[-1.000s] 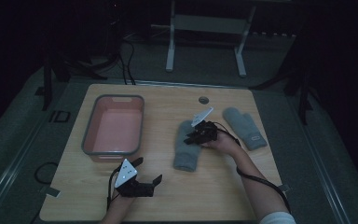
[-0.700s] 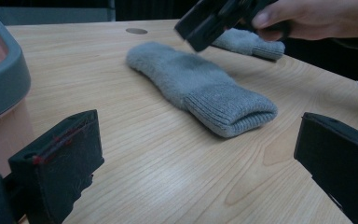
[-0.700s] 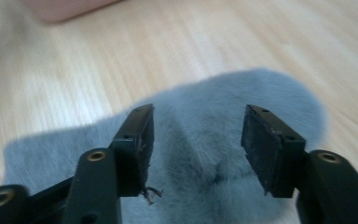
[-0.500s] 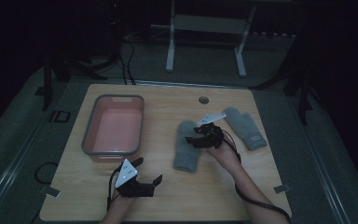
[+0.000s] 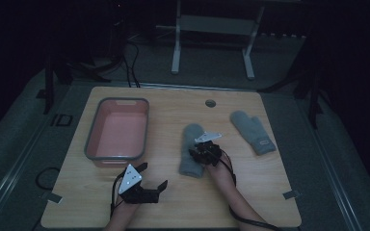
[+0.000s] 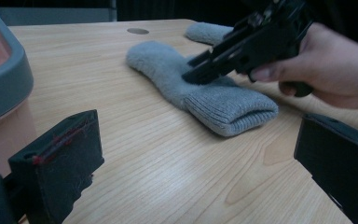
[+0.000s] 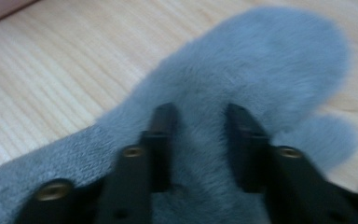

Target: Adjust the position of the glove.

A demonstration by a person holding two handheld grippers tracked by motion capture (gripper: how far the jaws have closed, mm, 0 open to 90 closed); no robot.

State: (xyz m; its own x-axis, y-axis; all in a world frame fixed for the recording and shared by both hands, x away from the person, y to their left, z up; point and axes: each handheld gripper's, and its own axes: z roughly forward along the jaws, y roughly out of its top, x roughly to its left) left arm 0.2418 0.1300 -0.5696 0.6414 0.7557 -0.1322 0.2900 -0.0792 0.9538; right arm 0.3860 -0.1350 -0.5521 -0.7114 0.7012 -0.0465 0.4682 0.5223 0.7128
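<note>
1. We see a pale wooden table (image 5: 173, 202) with straight grain and rounded corners; a small round grommet (image 5: 210, 103) sits near its far edge.
2. A grey knitted mitten (image 5: 191, 150) lies flat near the middle of the table, fuzzy over the palm and ribbed at the cuff (image 6: 233, 109), which points toward us.
3. Our right gripper (image 5: 204, 153), hard black plastic with a grey three-cornered plate on top, is down on that mitten. In the right gripper view its two narrow black fingers (image 7: 161, 140) rest on the fleecy wool a little apart, with a strip of fabric between them. The jaws have just been closing; we cannot tell whether the pads already pinch the wool.
4. A second grey mitten (image 5: 253, 132), of the same soft knit with a small label near its cuff, lies well apart to the right, angled away.
5. Our left gripper (image 5: 149, 180) rests on the table near the front edge, its blocky black jaws spread wide with nothing between them.
6. A rectangular tub (image 5: 92, 144), pink inside with a smooth grey rim and rounded corners, stands on the left side of the table.
</note>
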